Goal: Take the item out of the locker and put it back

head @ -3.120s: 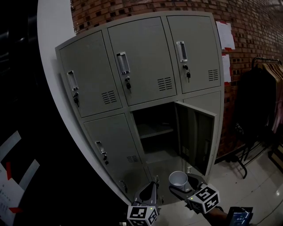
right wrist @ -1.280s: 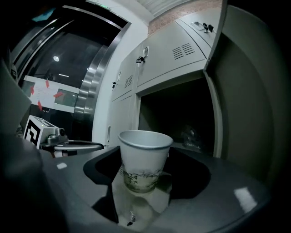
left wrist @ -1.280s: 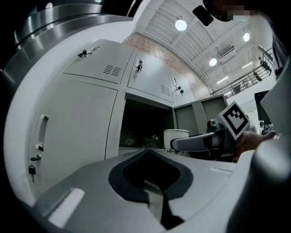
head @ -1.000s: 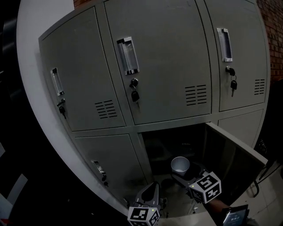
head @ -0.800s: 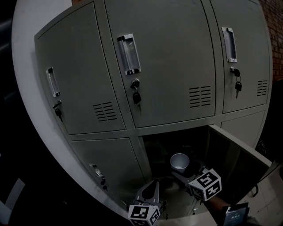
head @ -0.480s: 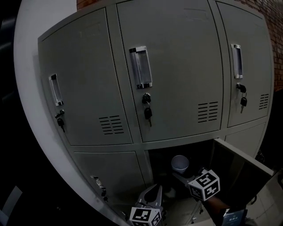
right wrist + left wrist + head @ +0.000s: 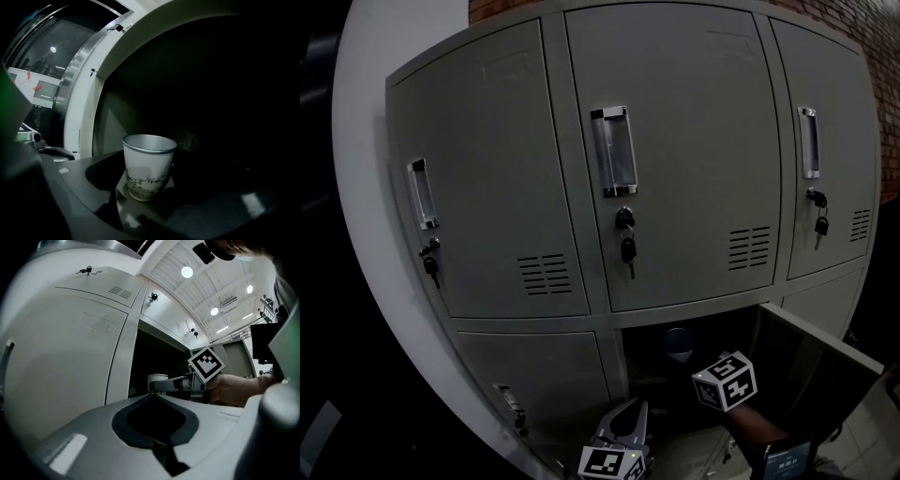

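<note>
Cup (image 7: 149, 171) is upright between the jaws of my right gripper (image 7: 152, 201), which are closed on its lower body. I hold it low on the wall so the rim stays level and the mouth stays clear.

Working down in size, the locker (image 7: 675, 141) fills the head view. It is a grey bank of doors, all closed except the lower-middle one. That door (image 7: 811, 361) is swung out to the right, which leaves room for my right arm to reach straight in. The compartment (image 7: 652, 342) behind it is dark, and the cup is just inside its opening, showing as a pale rim in the shadow. I cannot tell whether its base touches anything yet; my guess is that it hangs in the grip, so the setting-down is not yet done.

My left gripper (image 7: 152, 395) hangs outside the locker, low and just left of the opening. Its jaws meet at the tips with nothing between them. I judge it is parked there to stay out of the right arm's path.

Keys (image 7: 628, 248) dangle from the upper locks, well above the work.
</note>
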A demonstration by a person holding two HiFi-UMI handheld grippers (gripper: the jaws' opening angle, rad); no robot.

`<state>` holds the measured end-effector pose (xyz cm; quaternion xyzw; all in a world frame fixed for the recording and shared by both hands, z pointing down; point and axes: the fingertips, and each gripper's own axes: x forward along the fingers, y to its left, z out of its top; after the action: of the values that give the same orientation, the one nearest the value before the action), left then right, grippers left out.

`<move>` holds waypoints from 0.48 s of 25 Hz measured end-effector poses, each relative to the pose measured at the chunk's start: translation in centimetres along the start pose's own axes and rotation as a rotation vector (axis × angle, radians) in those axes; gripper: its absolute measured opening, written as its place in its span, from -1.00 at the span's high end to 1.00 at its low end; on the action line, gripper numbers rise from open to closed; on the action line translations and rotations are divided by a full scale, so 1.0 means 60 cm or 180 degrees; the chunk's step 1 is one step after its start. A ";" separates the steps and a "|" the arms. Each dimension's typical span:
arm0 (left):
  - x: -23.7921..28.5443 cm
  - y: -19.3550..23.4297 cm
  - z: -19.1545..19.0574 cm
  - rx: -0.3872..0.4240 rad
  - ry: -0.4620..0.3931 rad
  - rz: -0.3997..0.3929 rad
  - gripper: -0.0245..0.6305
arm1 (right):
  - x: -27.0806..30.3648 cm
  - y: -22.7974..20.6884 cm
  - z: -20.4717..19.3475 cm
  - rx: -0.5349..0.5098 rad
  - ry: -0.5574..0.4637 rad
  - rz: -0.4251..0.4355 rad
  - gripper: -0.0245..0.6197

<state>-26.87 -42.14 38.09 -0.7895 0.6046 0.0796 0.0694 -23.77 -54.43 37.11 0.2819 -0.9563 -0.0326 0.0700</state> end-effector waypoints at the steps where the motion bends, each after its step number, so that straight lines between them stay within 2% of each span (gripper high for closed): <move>1: 0.000 0.001 0.001 0.0003 -0.0012 -0.0002 0.94 | 0.004 -0.002 -0.002 0.0002 0.0019 -0.0009 -0.05; 12: -0.002 0.009 -0.006 -0.0019 -0.0037 -0.0019 0.94 | 0.015 -0.010 -0.005 -0.0028 0.0142 -0.0152 -0.07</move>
<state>-27.39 -42.26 38.43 -0.7910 0.6016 0.0857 0.0708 -24.15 -55.46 37.47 0.3050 -0.9474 -0.0322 0.0918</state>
